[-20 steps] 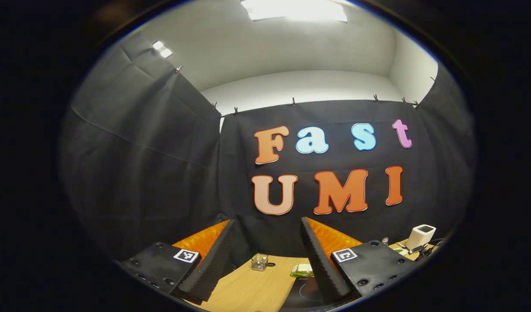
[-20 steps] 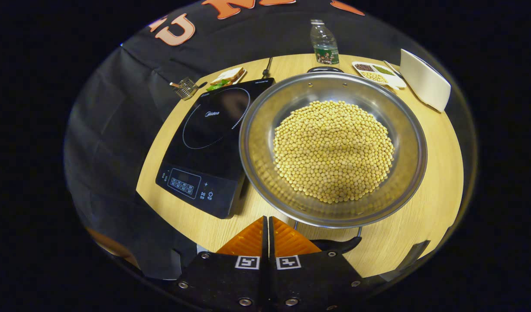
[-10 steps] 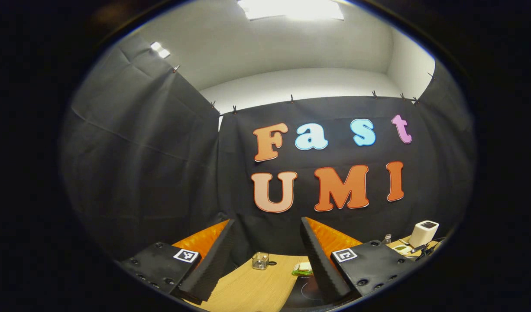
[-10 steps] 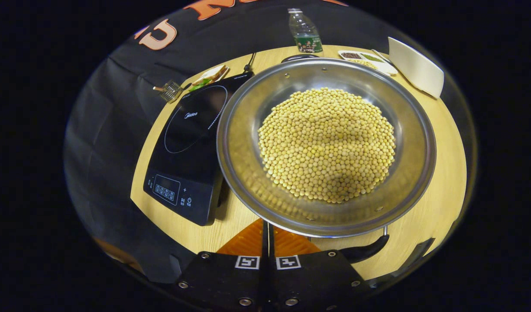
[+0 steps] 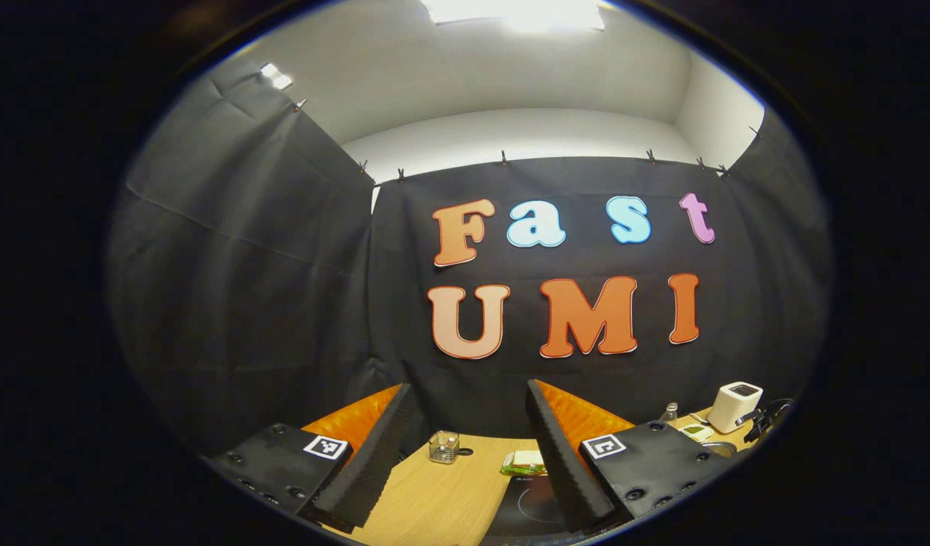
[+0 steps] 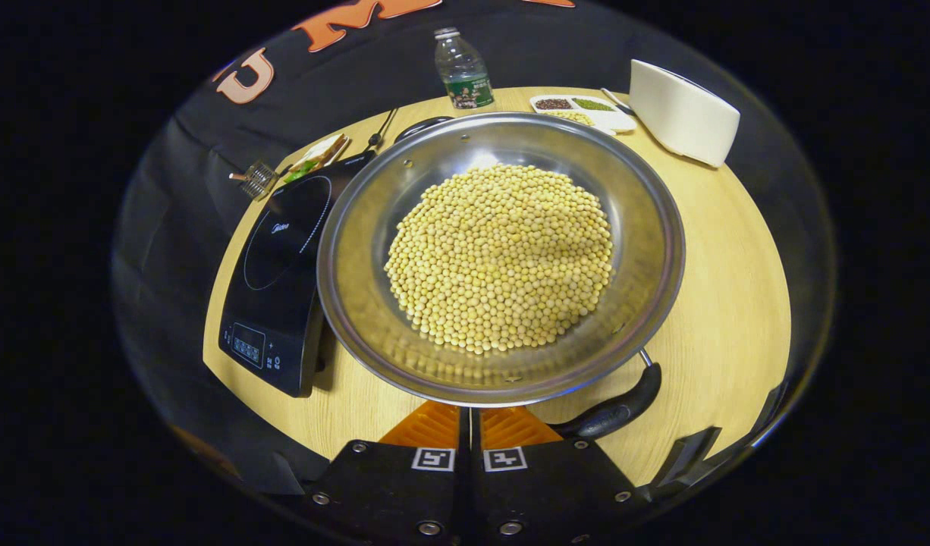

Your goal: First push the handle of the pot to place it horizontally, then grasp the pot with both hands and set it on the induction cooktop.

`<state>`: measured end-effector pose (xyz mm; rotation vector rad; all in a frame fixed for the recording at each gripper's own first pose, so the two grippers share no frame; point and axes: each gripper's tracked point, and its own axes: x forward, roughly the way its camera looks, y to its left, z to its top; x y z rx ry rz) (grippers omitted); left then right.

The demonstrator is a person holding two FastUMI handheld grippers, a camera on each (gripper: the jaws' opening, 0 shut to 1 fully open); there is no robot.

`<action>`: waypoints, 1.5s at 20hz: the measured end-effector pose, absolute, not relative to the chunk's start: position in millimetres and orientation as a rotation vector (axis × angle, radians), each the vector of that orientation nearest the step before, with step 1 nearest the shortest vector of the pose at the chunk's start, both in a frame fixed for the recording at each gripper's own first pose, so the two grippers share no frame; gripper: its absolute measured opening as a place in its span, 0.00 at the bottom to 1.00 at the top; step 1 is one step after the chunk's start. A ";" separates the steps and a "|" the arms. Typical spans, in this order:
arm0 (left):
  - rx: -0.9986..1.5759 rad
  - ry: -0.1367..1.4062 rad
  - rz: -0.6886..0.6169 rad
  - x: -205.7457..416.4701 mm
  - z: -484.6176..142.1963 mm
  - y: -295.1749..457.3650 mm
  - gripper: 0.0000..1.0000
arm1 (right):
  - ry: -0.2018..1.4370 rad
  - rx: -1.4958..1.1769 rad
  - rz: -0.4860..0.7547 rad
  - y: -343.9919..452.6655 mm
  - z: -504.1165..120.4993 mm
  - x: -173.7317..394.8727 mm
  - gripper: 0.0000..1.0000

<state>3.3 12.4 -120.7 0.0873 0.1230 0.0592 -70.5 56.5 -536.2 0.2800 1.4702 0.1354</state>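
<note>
Wooden round table point(image 6: 738, 250) under us, black cloth wall behind. One steel pot point(image 6: 359, 303) sits mid-table, heaped with soybeans point(image 6: 503, 258), and one black handle point(image 6: 613, 409) pokes out from its near rim, angling right. One induction cooktop point(image 6: 283, 250) lies just left of the pot, the pot's rim overlapping its edge. Far side: one water bottle point(image 6: 461, 72), one divided dish of beans point(image 6: 582, 110), one white box point(image 6: 681, 114). Right gripper point(image 6: 469, 425) hovers at the pot's near rim, its two fingers pressed together, clasping nothing. Left gripper view looks level at the wall instead: left gripper point(image 5: 465, 447) is held high, fingers spread wide, with one small glass jar point(image 5: 443, 447) and a sandwich point(image 5: 522, 460) far off on the table.
</note>
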 end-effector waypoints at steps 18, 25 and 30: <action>0.039 0.230 -0.024 3.8 -186.7 -17.4 0.96 | 1.440 0.244 -0.151 -65.7 -580.6 -32.1 0.00; 0.018 0.348 -0.045 16.4 -234.5 -34.6 0.97 | 1.391 0.340 -0.213 -84.2 -579.8 -16.7 0.01; 0.005 0.405 -0.077 20.9 -257.8 -56.0 0.97 | 1.365 0.400 -0.237 -91.4 -581.9 -2.8 0.00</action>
